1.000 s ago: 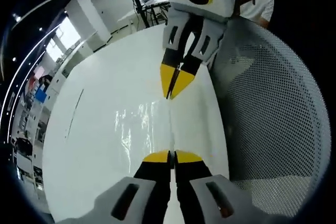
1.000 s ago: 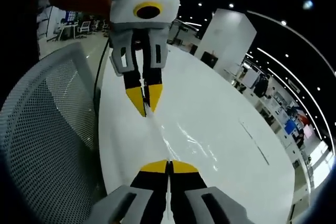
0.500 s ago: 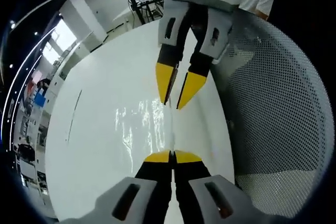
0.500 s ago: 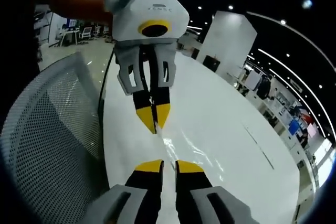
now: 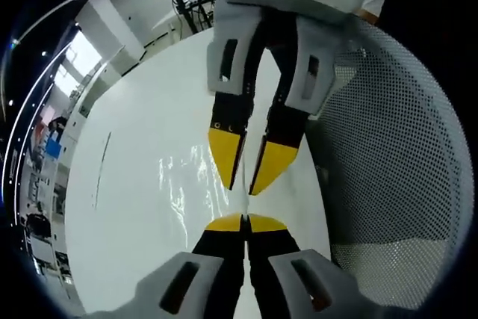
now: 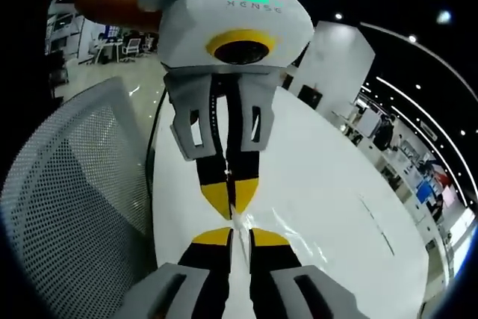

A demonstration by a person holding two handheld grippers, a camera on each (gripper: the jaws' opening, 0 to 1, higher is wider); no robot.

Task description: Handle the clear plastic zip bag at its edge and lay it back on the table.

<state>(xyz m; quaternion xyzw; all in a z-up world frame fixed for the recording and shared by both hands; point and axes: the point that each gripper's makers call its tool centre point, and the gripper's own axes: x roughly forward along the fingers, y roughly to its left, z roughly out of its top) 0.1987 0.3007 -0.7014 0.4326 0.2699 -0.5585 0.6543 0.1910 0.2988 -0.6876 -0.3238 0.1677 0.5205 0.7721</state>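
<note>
Both grippers meet at the bag, by the table edge.
Left gripper pinches the bag's edge; right gripper stands slightly spread.

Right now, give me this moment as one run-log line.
left gripper: shut on bag edge | right gripper: open, facing left | bag: on table | chair: beside table
</note>
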